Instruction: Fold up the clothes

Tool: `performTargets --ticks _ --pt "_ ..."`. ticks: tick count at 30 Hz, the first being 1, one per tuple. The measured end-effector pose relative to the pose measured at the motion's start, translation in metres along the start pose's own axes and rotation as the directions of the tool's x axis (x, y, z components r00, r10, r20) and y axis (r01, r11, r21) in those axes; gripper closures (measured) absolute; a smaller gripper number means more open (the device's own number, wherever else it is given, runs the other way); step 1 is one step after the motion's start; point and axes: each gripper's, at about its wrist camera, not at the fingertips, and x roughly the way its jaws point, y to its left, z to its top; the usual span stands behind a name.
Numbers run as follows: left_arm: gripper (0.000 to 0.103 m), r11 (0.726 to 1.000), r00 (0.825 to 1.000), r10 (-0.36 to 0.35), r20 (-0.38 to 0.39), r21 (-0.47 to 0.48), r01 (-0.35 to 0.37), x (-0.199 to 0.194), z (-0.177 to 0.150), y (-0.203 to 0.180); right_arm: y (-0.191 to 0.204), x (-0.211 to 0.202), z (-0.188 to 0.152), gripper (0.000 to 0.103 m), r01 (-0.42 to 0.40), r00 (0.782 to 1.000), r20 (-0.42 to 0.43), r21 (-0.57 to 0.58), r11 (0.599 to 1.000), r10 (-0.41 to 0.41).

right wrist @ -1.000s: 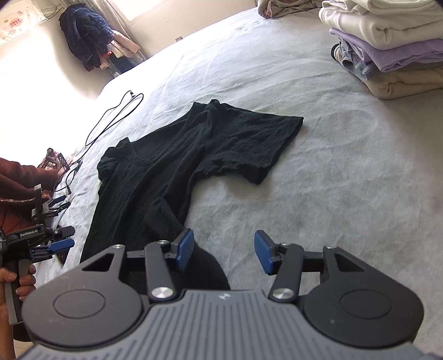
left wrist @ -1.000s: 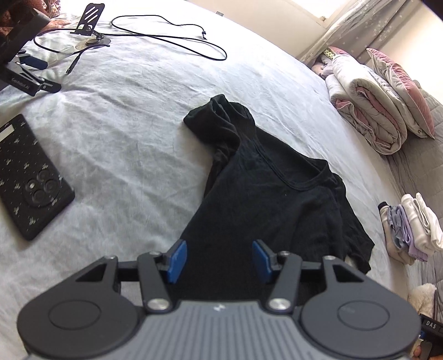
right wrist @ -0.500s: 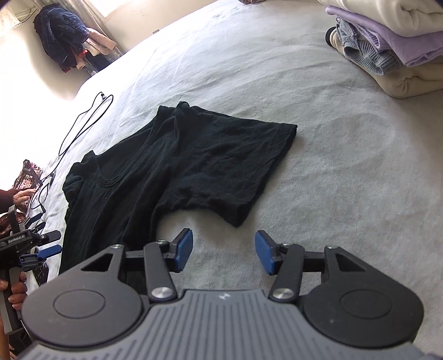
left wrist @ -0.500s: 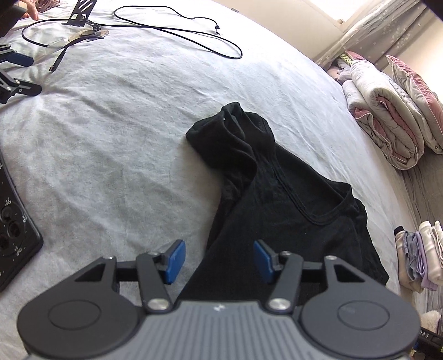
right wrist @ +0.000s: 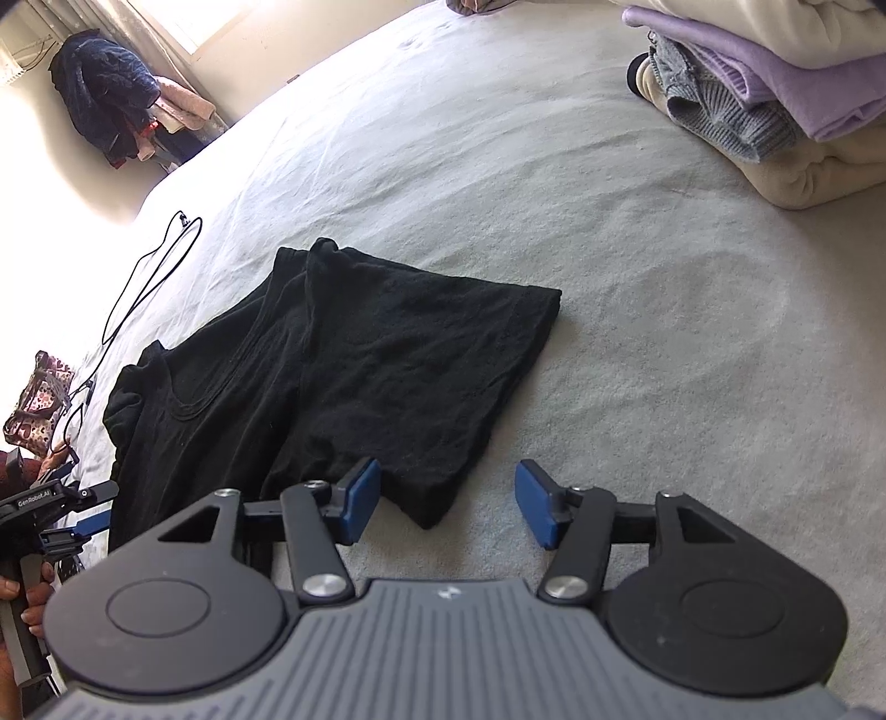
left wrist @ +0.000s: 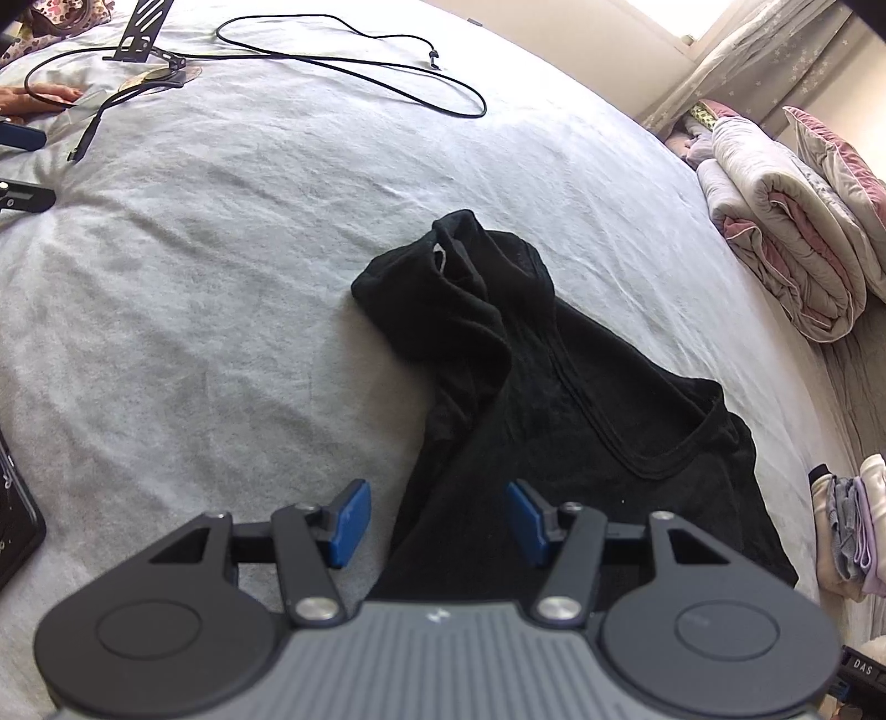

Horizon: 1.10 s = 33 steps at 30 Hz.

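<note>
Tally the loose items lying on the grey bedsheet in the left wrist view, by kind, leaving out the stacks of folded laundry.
Black short-sleeved T-shirt: 1
Thin black looped cable: 1
Black perforated metal stand: 1
Black phone case, at the left frame edge: 1
Total: 4

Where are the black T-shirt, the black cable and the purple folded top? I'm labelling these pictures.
black T-shirt (right wrist: 354, 365): right wrist view, middle of the cloth.
black cable (left wrist: 354, 72): left wrist view, its long loop.
purple folded top (right wrist: 786, 72): right wrist view, its upper fold.
</note>
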Motion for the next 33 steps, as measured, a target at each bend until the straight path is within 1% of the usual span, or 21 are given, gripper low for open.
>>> performTargets --ticks 19,33 --pt "0.047 1.000 1.000 0.014 -0.005 0.026 -0.014 0.001 0.006 -0.010 0.002 0.006 0.008 0.041 -0.001 1.000 0.006 0.011 1.000 0.001" --pt "0.047 0.998 0.999 0.037 -0.001 0.041 -0.037 0.010 0.021 -0.014 0.005 0.016 0.020 0.041 -0.002 1.000 0.013 0.018 1.000 0.002"
